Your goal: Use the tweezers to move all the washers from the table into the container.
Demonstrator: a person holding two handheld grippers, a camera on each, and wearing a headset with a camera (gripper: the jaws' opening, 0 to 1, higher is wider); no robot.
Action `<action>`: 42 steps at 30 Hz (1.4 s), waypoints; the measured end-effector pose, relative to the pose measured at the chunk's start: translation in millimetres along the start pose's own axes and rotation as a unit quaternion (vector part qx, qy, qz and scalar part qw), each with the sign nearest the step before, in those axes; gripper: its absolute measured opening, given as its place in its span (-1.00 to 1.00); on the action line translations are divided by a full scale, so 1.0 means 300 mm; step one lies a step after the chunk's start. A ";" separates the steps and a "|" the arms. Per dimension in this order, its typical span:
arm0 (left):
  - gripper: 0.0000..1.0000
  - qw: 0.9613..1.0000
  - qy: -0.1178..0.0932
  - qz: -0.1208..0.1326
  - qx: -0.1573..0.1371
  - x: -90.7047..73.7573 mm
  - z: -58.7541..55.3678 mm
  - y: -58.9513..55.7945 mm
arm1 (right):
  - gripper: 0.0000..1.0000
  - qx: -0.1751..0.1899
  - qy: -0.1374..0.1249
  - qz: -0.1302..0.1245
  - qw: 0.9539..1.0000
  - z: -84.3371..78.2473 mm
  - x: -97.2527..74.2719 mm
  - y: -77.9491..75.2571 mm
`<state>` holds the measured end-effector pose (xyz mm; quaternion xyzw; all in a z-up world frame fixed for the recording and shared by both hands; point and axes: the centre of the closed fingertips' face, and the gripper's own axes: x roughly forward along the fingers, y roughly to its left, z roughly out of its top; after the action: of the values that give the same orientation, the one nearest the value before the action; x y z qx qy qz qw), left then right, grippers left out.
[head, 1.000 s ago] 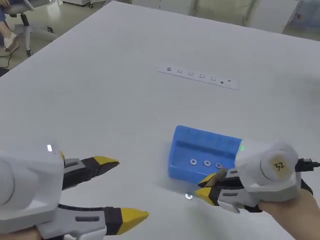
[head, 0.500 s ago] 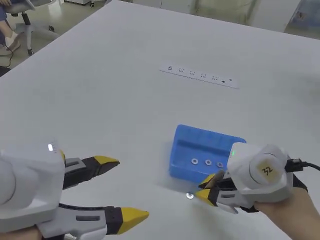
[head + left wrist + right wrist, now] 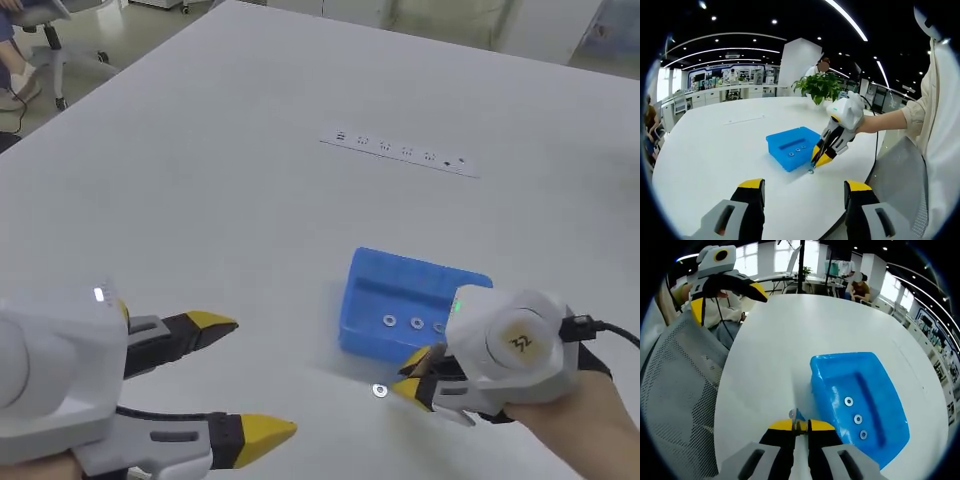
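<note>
Head view: left gripper (image 3: 243,377) sat lower left, jaws spread, nothing held. Right gripper (image 3: 408,377) was lower right, its tips beside a loose washer (image 3: 379,390) on the table (image 3: 250,200), just below the blue container (image 3: 400,268) holding three washers (image 3: 416,323).
Left gripper view: loose washer lay centre frame, near the container's front corner.
Right gripper view: jaws were clamped on the tweezers (image 3: 796,421), bottom centre, tip at the loose washer. Couldn't tell if it was pinched.

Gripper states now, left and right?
Left gripper: open, empty.
Right gripper: shut on the thin metal tweezers, tips at a small silver washer on the white table.
</note>
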<state>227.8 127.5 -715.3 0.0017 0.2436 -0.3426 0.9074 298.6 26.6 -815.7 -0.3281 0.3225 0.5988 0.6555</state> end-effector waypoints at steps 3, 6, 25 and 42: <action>0.28 1.000 -0.001 -0.001 0.000 0.001 0.001 -0.001 | -0.91 -0.018 0.008 0.000 1.000 -0.001 0.000 0.003; 0.28 1.000 -0.002 -0.002 0.000 0.001 0.002 -0.002 | -0.92 -0.018 0.009 0.009 1.000 -0.001 -0.002 0.014; 0.28 1.000 -0.004 -0.007 0.005 0.012 0.017 -0.018 | -0.91 0.013 -0.055 -0.007 0.998 0.066 -0.176 0.005; 0.28 1.000 -0.003 -0.012 0.010 0.013 0.021 -0.032 | -0.91 0.066 -0.073 -0.076 0.992 0.045 -0.257 -0.172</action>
<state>227.0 116.7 -709.8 0.0066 0.2374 -0.3556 0.9040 344.7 -10.2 -742.8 -0.2633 0.2871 0.5472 0.7408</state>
